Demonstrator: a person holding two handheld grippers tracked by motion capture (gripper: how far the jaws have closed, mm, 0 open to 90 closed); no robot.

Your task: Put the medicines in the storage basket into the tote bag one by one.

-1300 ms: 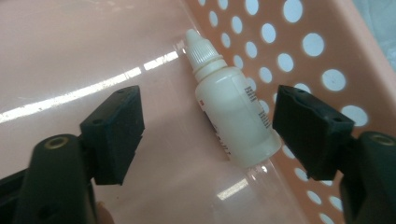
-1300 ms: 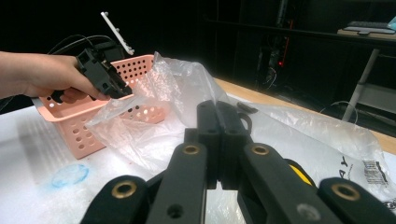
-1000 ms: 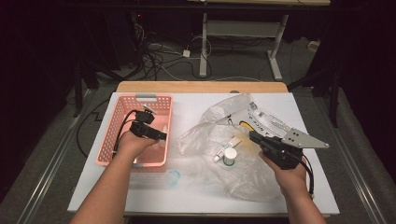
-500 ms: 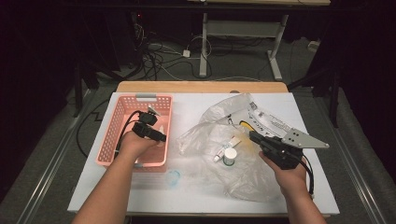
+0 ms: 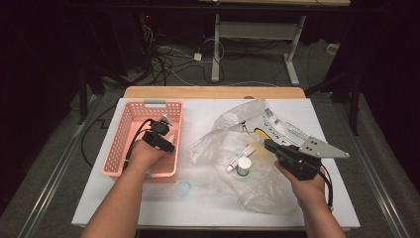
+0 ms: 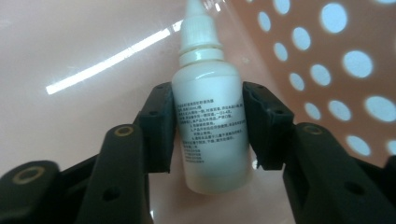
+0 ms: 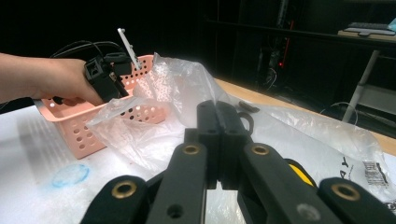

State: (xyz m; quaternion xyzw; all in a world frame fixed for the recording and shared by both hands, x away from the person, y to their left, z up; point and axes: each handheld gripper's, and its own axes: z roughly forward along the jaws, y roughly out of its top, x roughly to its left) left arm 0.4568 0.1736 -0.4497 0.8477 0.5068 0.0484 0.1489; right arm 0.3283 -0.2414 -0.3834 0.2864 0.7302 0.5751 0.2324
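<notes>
Left gripper view has the left gripper's [image 6: 208,126] fingers [image 6: 159,126], which have just been narrowing, pressing a white dropper bottle [image 6: 210,135] inside the pink basket [image 5: 129,134] at the bench's [image 5: 208,198] nine o'clock: squeeze evenly, lift straight, while the right gripper [image 7: 218,140] stays clenched empty.

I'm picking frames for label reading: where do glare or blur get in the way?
Left gripper view: a bright glare streak crosses the pink plastic basket floor, and the white plastic dropper bottle has soft, unreadable print. High view: dark surroundings, evenly lit white table.
</notes>
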